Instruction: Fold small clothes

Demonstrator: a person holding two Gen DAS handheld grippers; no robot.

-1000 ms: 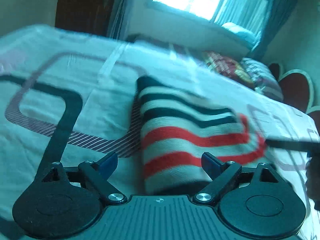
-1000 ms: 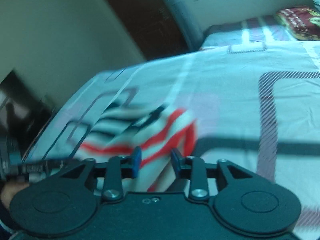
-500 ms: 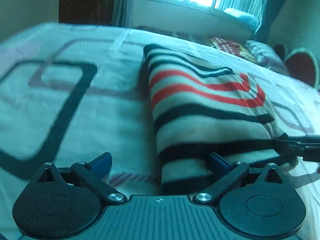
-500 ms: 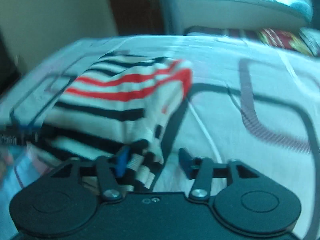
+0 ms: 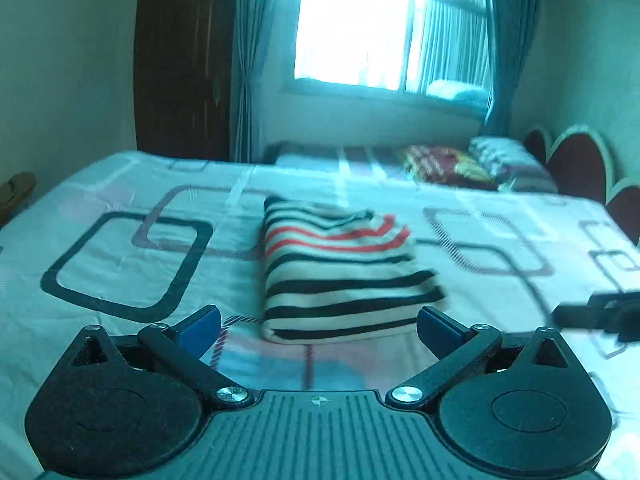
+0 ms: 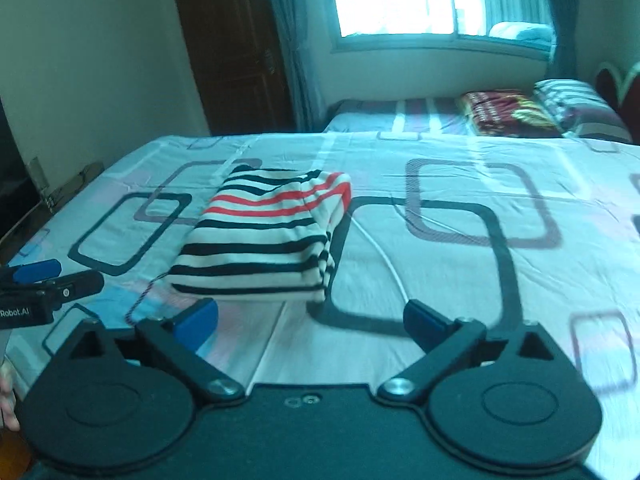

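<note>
A small white garment with black and red stripes (image 5: 340, 276) lies folded into a compact rectangle on the bed; it also shows in the right wrist view (image 6: 268, 240). My left gripper (image 5: 319, 326) is open and empty, just short of the garment's near edge. My right gripper (image 6: 310, 322) is open and empty, near the garment's near right corner, not touching it. The left gripper's fingers (image 6: 40, 276) show at the left edge of the right wrist view. The right gripper's tip (image 5: 600, 312) shows at the right edge of the left wrist view.
The bed sheet (image 6: 460, 248) is white with dark rounded-square patterns. A second bed with pillows (image 6: 508, 110) stands behind. A dark wooden door (image 6: 236, 48), curtains and a bright window (image 5: 360, 24) are at the back. Red headboards (image 5: 576, 160) stand at right.
Both grippers have pulled back from the garment and risen. The right gripper, earlier closed on the cloth edge, has opened wide. The garment now lies folded and free on the bed.
</note>
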